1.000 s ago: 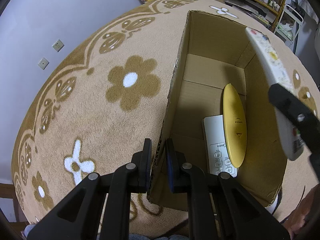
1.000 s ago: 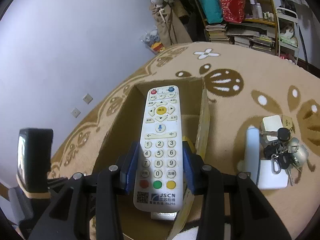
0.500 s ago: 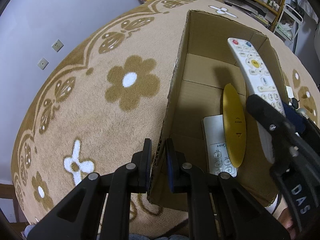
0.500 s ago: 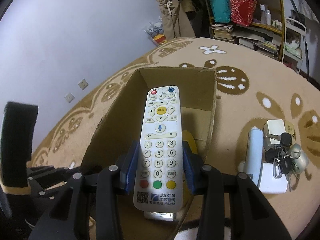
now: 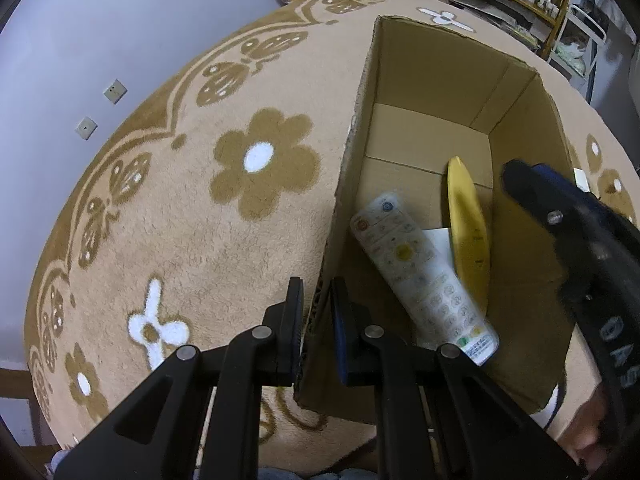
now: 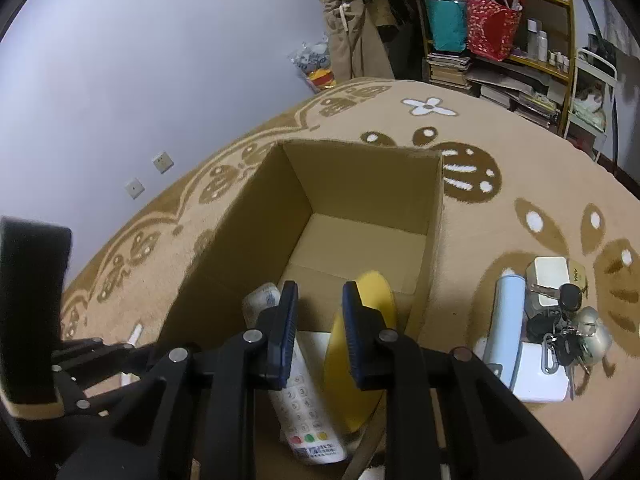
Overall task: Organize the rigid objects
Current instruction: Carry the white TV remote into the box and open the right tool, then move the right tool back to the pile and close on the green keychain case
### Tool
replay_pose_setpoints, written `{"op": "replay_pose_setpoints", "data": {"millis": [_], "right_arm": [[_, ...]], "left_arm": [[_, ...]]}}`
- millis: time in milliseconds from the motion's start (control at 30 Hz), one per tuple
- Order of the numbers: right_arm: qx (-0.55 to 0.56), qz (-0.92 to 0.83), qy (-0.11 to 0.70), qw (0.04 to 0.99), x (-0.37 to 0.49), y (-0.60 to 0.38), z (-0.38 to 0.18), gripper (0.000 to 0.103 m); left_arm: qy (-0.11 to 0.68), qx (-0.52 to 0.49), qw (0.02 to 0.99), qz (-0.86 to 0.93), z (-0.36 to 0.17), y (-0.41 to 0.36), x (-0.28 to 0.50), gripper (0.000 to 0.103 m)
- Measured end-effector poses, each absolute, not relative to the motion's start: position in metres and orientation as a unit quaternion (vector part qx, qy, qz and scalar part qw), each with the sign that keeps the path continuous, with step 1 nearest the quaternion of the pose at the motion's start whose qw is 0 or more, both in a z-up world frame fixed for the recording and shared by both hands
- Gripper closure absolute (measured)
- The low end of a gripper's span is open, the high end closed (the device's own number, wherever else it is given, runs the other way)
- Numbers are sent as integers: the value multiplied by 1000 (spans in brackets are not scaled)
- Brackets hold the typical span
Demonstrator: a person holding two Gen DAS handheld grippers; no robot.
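Right fingers (image 6: 316, 304) parted, empty; left fingers (image 5: 316, 300) pinch box wall (image 5: 352, 160); remote (image 5: 424, 276) lies diagonal, power-button end toward far-left.

Lived-in home room. Tan plush rug w/ brown flower pattern (image 5: 200, 220), pale wall w/ white sockets (image 6: 162, 162). Cluttered yellow wooden shelf w/ books, red bag & bottles (image 6: 500, 40), clothes heaped beside it.

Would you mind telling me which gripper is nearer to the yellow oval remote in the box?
Right. The right gripper hovers open directly above the yellow oval remote; the left gripper clamps the cardboard box wall.
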State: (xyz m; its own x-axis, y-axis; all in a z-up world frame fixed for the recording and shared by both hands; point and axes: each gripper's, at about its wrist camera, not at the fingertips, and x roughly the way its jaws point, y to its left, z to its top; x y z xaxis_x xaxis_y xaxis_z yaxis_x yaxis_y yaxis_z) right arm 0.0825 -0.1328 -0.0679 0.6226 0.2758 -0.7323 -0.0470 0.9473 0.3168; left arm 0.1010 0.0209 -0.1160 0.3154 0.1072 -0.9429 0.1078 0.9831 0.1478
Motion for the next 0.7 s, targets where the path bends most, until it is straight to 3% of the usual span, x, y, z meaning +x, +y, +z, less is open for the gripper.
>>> {"op": "replay_pose_setpoints", "data": {"millis": [167, 233, 300, 367, 500, 700], "right_arm": [[142, 91, 411, 896, 81, -144, -60, 75], [141, 78, 407, 899, 79, -151, -58, 60], [146, 63, 402, 902, 77, -159, -57, 38], [148, 43, 392, 907, 74, -168, -54, 31], [148, 6, 376, 915, 68, -188, -53, 7], [159, -44, 378, 911, 65, -224, -60, 4]], "left_arm": [[585, 90, 806, -1, -116, 22, 101, 90], [585, 91, 806, -1, -116, 21, 101, 90], [585, 91, 806, -1, -116, 21, 101, 90], [586, 90, 805, -1, -116, 21, 101, 90], [586, 92, 805, -1, -116, 20, 101, 90], [586, 91, 805, -1, -116, 20, 101, 90]]}}
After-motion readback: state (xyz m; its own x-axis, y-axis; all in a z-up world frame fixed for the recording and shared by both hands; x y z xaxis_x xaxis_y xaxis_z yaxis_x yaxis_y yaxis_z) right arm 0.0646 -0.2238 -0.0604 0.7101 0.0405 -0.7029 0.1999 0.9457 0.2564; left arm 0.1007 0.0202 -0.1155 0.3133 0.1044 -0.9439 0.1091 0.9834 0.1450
